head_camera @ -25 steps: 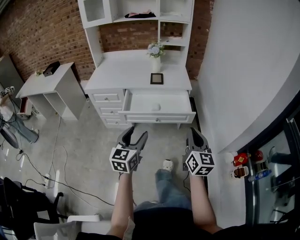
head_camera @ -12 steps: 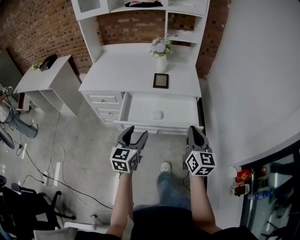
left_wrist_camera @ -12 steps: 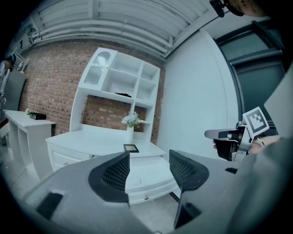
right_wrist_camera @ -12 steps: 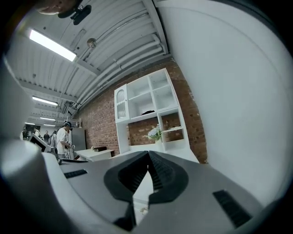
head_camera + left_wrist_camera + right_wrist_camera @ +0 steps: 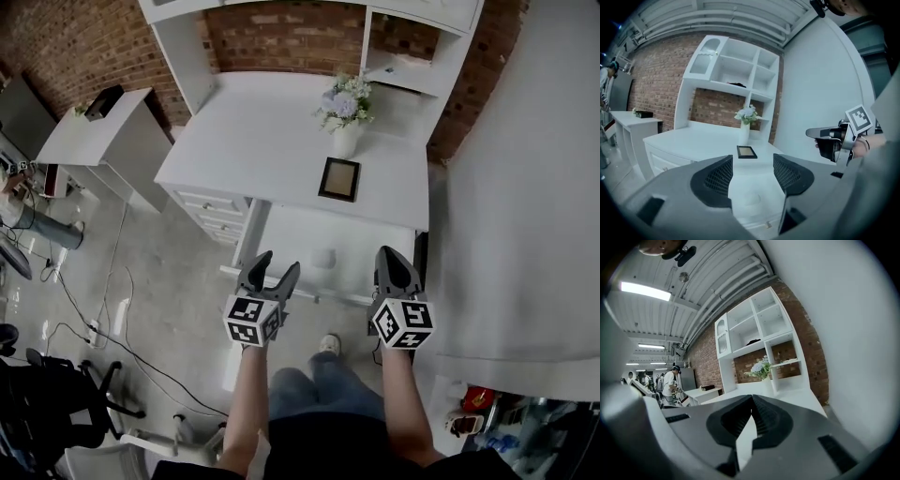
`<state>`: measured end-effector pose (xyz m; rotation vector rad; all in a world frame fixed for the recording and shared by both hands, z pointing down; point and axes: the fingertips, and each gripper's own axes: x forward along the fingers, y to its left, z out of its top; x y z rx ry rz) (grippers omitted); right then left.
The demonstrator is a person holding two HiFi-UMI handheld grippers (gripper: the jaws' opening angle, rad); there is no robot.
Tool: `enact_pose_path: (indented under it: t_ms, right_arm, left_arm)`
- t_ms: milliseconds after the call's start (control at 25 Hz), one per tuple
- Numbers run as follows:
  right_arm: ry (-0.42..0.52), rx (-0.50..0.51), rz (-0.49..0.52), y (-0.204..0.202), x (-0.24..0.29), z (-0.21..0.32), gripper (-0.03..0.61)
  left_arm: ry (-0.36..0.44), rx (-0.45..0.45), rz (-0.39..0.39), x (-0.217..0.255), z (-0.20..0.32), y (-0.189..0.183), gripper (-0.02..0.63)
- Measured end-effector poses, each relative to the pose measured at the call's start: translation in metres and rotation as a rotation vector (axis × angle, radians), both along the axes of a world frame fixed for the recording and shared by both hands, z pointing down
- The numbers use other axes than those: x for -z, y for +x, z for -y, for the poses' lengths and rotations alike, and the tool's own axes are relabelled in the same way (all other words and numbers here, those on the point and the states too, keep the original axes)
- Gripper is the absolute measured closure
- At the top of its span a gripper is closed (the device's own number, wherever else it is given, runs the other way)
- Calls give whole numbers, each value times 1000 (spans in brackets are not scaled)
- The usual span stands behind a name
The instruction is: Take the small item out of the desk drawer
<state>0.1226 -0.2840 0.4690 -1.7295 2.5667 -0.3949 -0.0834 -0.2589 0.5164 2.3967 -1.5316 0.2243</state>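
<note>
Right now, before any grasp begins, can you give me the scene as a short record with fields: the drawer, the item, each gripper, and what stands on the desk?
drawer: desk drawer, pulled open
item: small white item, lying in the drawer, no gripper touching it
left: left gripper, open, nothing between its jaws, held at the drawer's front
right: right gripper, shut, empty, at the drawer's right front
desk top: picture frame, with a vase of flowers behind it

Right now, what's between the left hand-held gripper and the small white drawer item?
Nothing: head view shows bare white drawer floor between left hand-held gripper and small white item.
</note>
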Motion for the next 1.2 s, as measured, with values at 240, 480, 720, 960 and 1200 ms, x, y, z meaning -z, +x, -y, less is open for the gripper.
enact_pose_path:
  t_ms: [240, 480, 720, 960, 1200]
  right_arm:
    - [-35, 50, -12, -14, -15, 46, 580]
    - [-45, 53, -61, -13, -18, 76, 580]
    - [-72, 25, -97, 4, -26, 99, 580]
    - [-113, 21, -135, 19, -48, 116, 580]
    - [-180, 31, -148, 25, -81, 122, 580]
  left_arm:
    - [-33, 22, -7, -12, 41, 2, 370]
    - [-127, -23, 2, -31, 80, 21, 370]
    - [-316, -112, 55, -77, 110, 49, 370]
    - [-445, -303, 212, -137, 122, 75, 370]
    - [-488, -554, 439, -192, 116, 85, 370]
